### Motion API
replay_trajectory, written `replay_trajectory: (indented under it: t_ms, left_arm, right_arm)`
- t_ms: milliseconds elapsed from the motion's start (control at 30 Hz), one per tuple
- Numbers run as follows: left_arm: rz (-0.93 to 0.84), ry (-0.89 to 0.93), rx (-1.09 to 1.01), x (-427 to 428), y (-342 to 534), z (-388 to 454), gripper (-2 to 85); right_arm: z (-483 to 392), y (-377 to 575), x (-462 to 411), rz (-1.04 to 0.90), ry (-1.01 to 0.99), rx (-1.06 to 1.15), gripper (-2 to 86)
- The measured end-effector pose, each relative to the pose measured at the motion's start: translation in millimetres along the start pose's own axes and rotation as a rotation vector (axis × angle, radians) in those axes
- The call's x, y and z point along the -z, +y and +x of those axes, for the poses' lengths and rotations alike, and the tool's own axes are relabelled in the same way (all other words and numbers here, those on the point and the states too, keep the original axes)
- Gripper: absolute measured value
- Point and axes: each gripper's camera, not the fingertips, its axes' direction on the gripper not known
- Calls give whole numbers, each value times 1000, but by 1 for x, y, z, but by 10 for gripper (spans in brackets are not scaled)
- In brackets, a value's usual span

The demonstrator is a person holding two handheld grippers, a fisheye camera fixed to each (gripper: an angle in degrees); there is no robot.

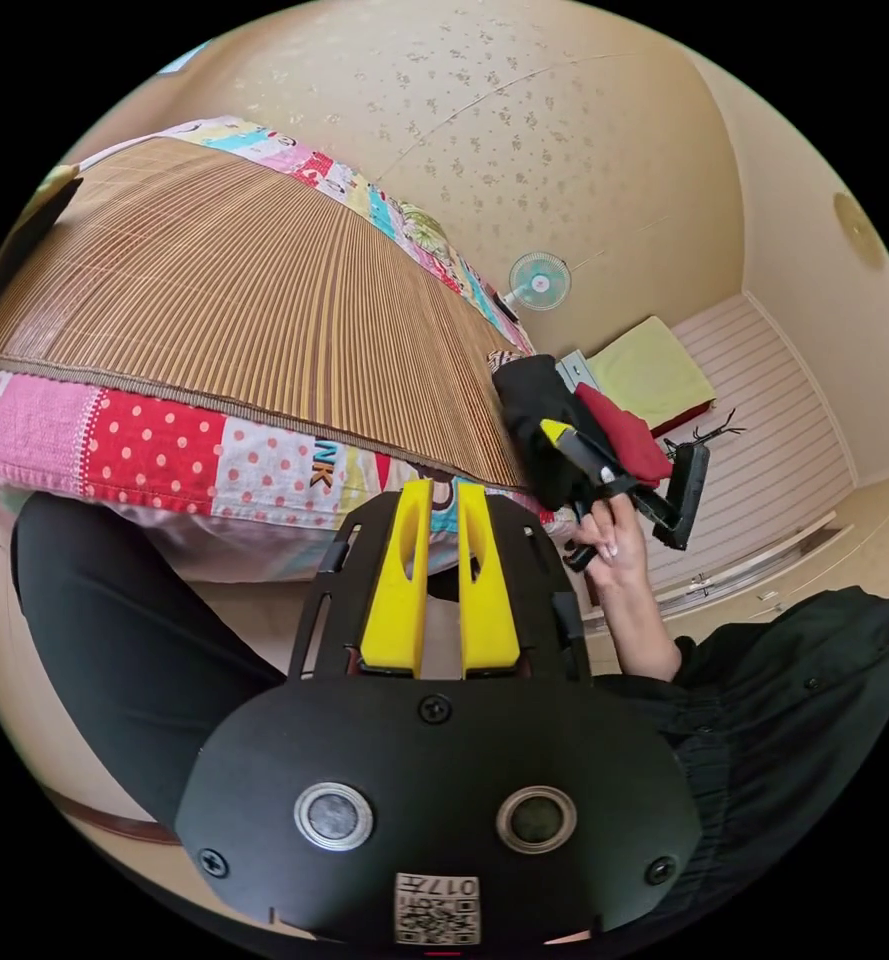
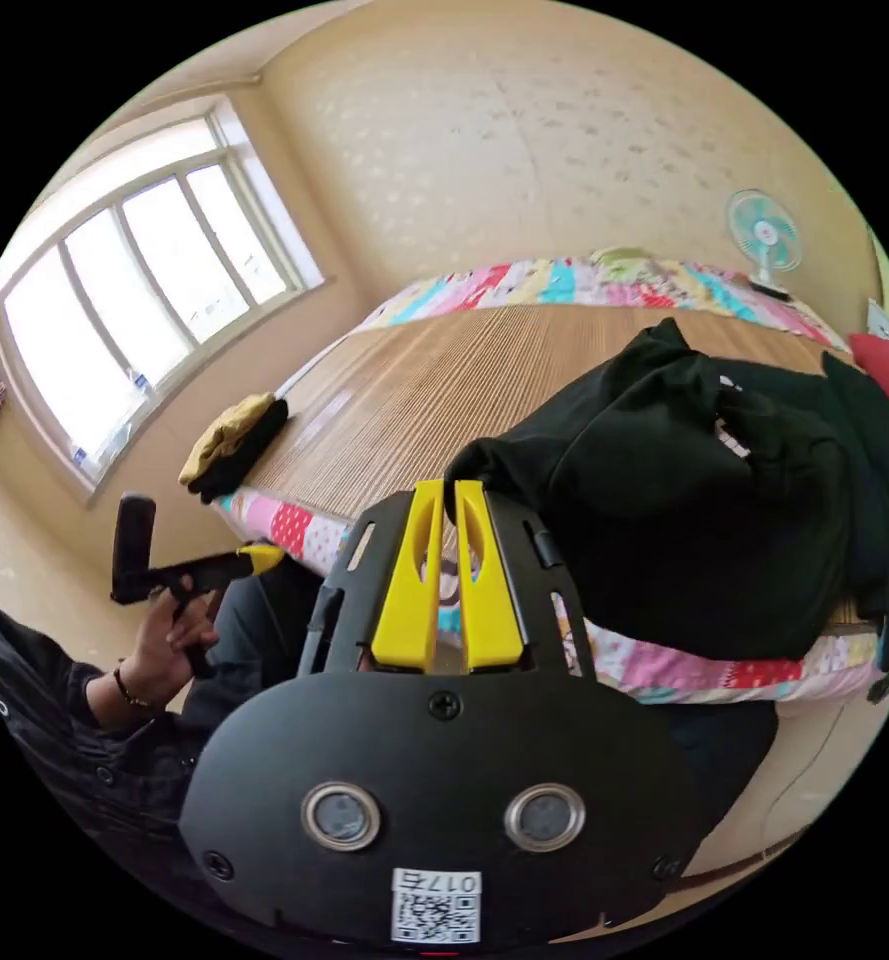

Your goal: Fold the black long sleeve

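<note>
while we hold a gripper in each hand beside the bed, the black long sleeve lies in a rumpled heap on the ribbed bamboo mat near the bed's patchwork edge, in the right gripper view. our right gripper has its yellow jaws nearly together with a narrow gap and nothing between them, their tips just at the heap's near edge; we cannot tell whether they touch it. our left gripper is likewise almost closed and empty, pointing at the quilt edge. in the left gripper view the other gripper shows in our hand, close to the black cloth. a small folded pile sits on the mat's far corner near the window, and a fan stands beyond the bed
</note>
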Motion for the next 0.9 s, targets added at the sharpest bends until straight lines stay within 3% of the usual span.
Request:
replay_trajectory:
  t_ms: [100,167,267,400,500,667,900]
  left_arm:
    - [-5,16,2,-5,-4,-6,51]
    - [-10,9,-4,-6,-7,-8,51]
    - [-12,2,-5,-7,-11,-16,52]
    - [-6,28,30,-15,-20,-30,55]
    - [1,55,34,-23,-29,-30,61]
    - [5,87,17,-37,-50,-17,70]
    - [-82,238,-50,-77,-111,8,122]
  right_arm:
    - [-22,22,-59,-245,-159,35,28]
    - [-24,25,-62,-267,-261,62,31]
    - [-20,4,-40,-219,-250,143,43]
    - [16,-42,-17,-83,30,130,74]
    - [56,-67,-37,-132,137,44,84]
    - [73,-67,-63,-208,104,25,45]
    - [42,-56,-11,-3,-105,74,11]
